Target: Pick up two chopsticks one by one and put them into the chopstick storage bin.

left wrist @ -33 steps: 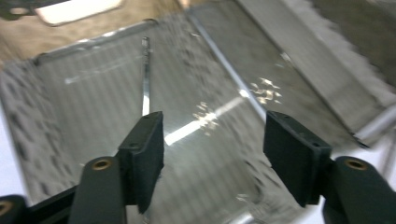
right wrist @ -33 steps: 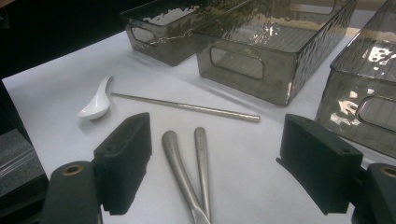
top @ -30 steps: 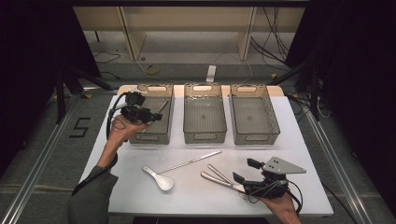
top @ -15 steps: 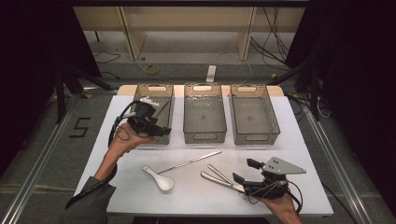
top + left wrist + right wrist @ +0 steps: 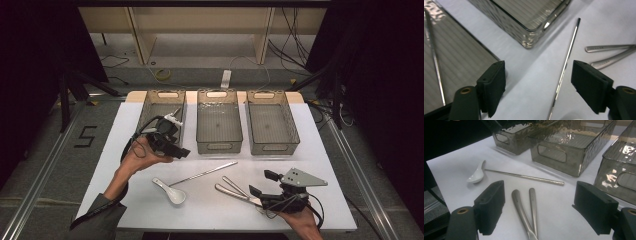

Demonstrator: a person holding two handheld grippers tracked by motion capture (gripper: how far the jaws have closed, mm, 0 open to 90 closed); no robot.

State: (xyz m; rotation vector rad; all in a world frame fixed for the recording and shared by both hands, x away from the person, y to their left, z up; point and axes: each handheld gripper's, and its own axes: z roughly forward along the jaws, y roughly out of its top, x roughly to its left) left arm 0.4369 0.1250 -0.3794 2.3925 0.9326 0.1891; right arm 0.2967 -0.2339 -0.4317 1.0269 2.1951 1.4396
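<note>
Left gripper (image 5: 172, 145): jaws apart, just been closing slightly, empty, beside left bin (image 5: 161, 111); 1 chopstick (image 5: 564, 67) lies between them, likely next pickup. Right gripper (image 5: 262, 184): jaws apart, empty.

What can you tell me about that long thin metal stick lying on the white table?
The metal stick is a slim, straight, silvery rod that looks like steel, a single chopstick by its shape. It lies flat on the white table, slanting from beside the white spoon up toward the middle bin, apart from the bin. Its lower end reaches the spoon; whether they touch I cannot tell. Nothing grips it.
</note>
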